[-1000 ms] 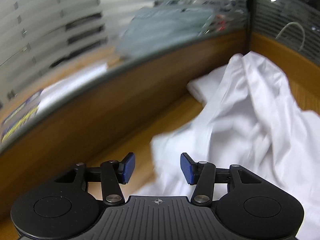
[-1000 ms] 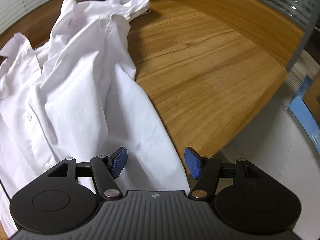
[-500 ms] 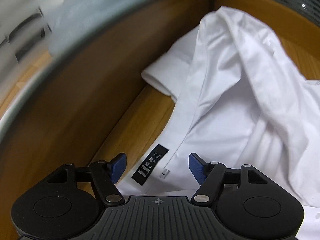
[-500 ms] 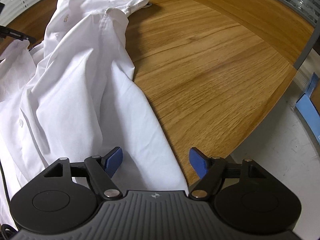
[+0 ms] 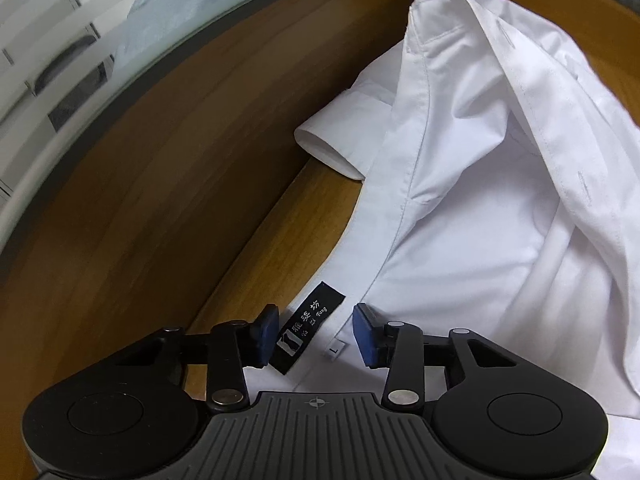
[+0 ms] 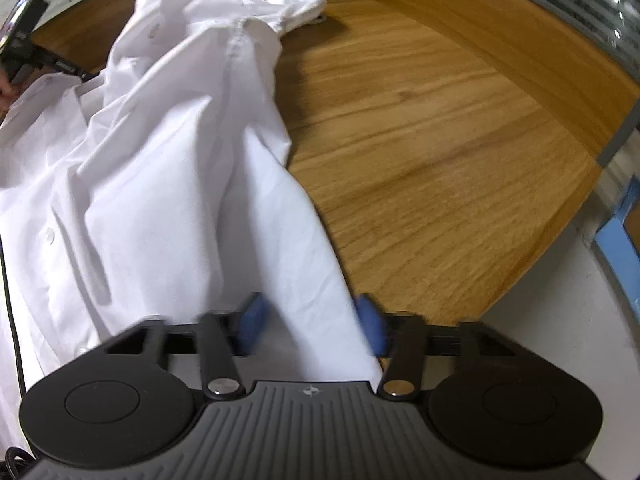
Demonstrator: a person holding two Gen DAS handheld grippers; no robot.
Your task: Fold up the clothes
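Note:
A crumpled white shirt (image 5: 480, 200) lies on the wooden desk (image 6: 440, 140). In the left wrist view its collar band, with a black brand label (image 5: 308, 328) and a small size tag (image 5: 335, 349), sits between the blue pads of my left gripper (image 5: 316, 334). Those jaws are closing, and a gap still shows beside the cloth. In the right wrist view the shirt (image 6: 160, 200) spreads left and far. Its narrow lower edge runs between the blurred pads of my right gripper (image 6: 311, 326), whose jaws are closing around it.
A wooden partition (image 5: 160, 180) topped with frosted striped glass (image 5: 60, 40) runs close along the shirt's left side. The desk's front right edge drops to pale floor (image 6: 560, 340) with a blue object (image 6: 624, 220). A black cable (image 6: 10, 280) runs down the left edge.
My left gripper came down and across to the shirt's collar, so the black label now lies between its jaws. Both grippers' jaws widened, then narrowed. The right gripper stayed over the shirt's edge.

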